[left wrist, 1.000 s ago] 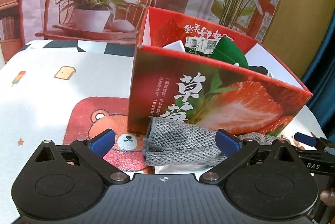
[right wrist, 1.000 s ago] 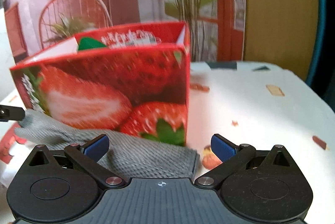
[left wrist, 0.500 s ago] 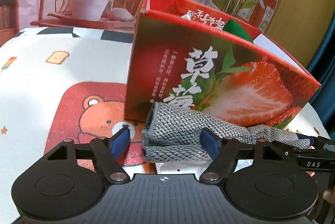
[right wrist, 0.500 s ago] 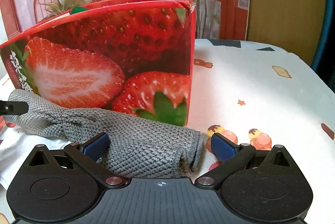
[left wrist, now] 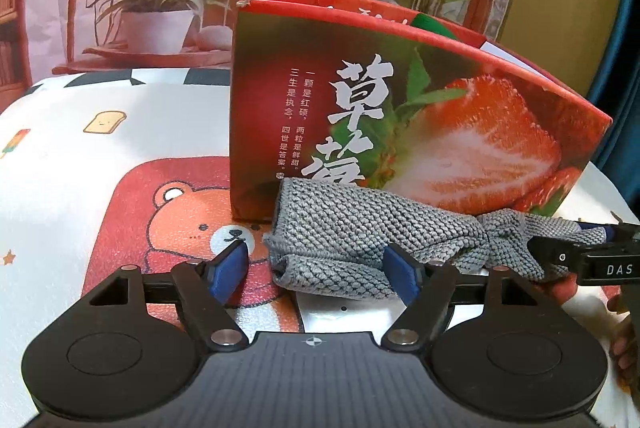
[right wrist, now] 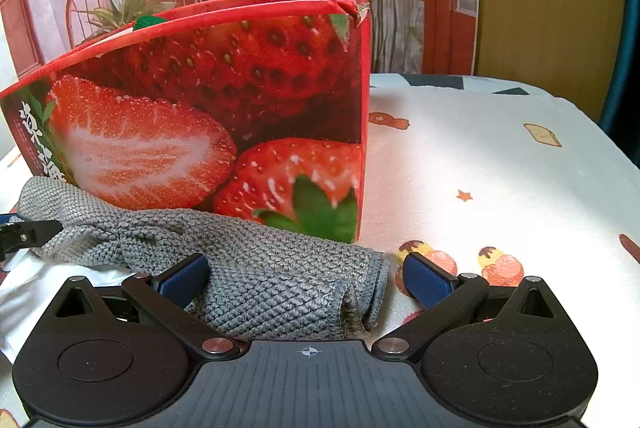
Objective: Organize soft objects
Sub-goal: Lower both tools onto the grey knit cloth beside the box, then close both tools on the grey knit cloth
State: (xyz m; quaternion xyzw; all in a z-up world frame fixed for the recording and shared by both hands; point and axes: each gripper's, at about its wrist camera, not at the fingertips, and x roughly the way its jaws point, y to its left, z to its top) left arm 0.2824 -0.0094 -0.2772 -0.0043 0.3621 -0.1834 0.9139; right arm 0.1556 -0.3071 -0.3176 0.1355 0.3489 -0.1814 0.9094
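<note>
The surface (left wrist: 60, 164) wears a white printed cloth with a red bear panel, and its near part is hidden behind both gripper bodies. On it stands the strawberry box (left wrist: 400, 132), open at the top; from these low views its inside is almost wholly hidden, and only a green item (left wrist: 434, 24) and a white edge show above the rim, too little to tell what they are.

The grey knitted cloth (left wrist: 352, 228) lies on the surface, stretched along the foot of the box and touching its front wall. A white sheet (right wrist: 24, 288) under it is mostly covered.

The left gripper (left wrist: 316, 274) has its jaws part open around the folded left end of the cloth; the left pad stands clear of the fabric, the right pad sits against it, so nothing is clamped. The right gripper (right wrist: 306, 278) has its jaws wide apart, astride the cloth's other end, with the right pad clear of it. At the right edge of the left view, part of a person's hand (left wrist: 622, 344) is cut off.
</note>
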